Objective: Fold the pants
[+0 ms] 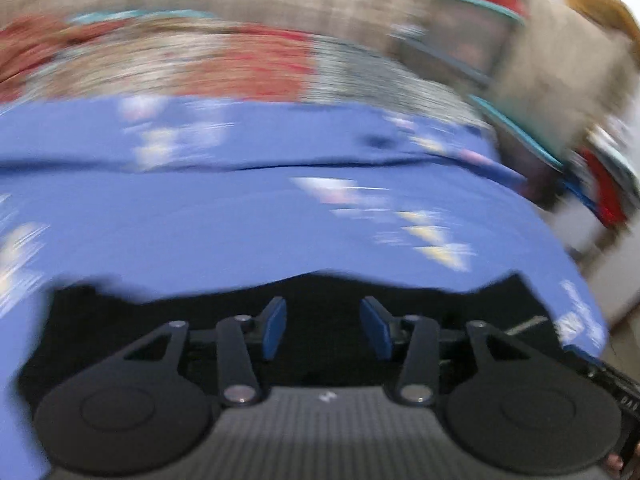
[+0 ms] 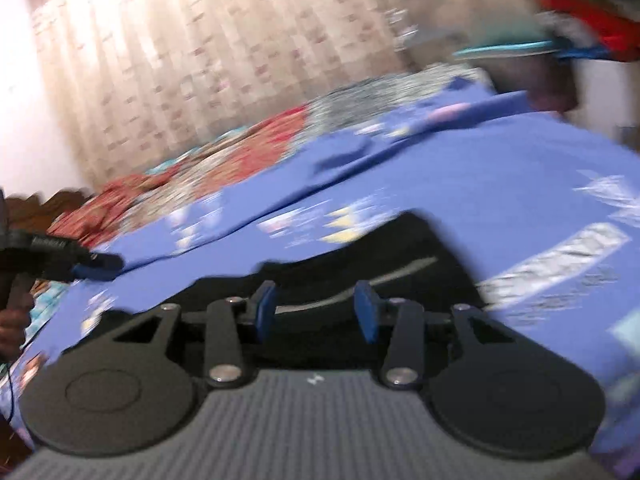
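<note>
The black pants [image 1: 480, 300] lie on a blue printed bedsheet [image 1: 240, 220], just under my left gripper [image 1: 323, 304]. Its blue pads [image 1: 276, 320] stand apart, open, with only the dark cloth showing beneath the gap. In the right wrist view the pants [image 2: 400, 240] show a pale grey stripe along one edge. My right gripper [image 2: 315, 286] hovers over them, open, nothing pinched between its pads. The left gripper [image 2: 100, 264] appears there at the far left, held by a hand [image 2: 12, 328], away from the pants. Both views are blurred.
Beyond the blue sheet [image 2: 500, 152] lies a red and grey patterned cover [image 1: 240, 64]. A heap of clothes and teal-edged items [image 2: 580, 20] sits at the far right. A pale patterned curtain [image 2: 200, 60] hangs behind the bed. The bed's edge drops off at right [image 1: 580, 280].
</note>
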Action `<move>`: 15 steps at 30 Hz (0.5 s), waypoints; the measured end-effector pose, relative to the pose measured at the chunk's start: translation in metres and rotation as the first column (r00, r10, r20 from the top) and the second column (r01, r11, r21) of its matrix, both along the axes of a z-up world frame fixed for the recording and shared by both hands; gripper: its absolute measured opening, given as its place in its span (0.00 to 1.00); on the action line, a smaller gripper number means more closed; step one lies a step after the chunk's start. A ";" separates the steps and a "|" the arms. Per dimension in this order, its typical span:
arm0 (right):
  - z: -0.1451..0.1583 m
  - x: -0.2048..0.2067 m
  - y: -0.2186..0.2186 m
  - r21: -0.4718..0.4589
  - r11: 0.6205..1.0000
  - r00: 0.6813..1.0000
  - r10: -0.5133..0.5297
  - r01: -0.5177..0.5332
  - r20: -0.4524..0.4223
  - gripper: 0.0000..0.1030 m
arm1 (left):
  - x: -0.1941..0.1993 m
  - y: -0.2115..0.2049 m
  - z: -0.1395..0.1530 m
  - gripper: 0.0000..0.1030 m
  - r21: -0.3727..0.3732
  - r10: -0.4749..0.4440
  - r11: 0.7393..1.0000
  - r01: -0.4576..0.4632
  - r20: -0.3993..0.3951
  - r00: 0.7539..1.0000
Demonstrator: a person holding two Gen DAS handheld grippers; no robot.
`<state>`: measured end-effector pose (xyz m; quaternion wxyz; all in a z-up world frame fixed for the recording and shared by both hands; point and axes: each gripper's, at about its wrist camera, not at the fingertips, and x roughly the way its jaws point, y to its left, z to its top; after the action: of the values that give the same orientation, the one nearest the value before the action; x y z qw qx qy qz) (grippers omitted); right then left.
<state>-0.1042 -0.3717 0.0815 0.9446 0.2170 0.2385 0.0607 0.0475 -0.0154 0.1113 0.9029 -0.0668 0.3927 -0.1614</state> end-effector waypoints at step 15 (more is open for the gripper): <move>0.015 0.065 0.183 -0.025 0.909 0.900 0.407 -0.415 -0.159 0.26 | -0.077 0.213 -0.057 0.67 -0.297 0.422 0.836 -0.461 -0.188 0.887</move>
<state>-0.0396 -0.1892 0.0964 0.8958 0.1380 0.3510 0.2351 -0.0297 0.1979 0.0548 0.8669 -0.3165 0.3849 -0.0082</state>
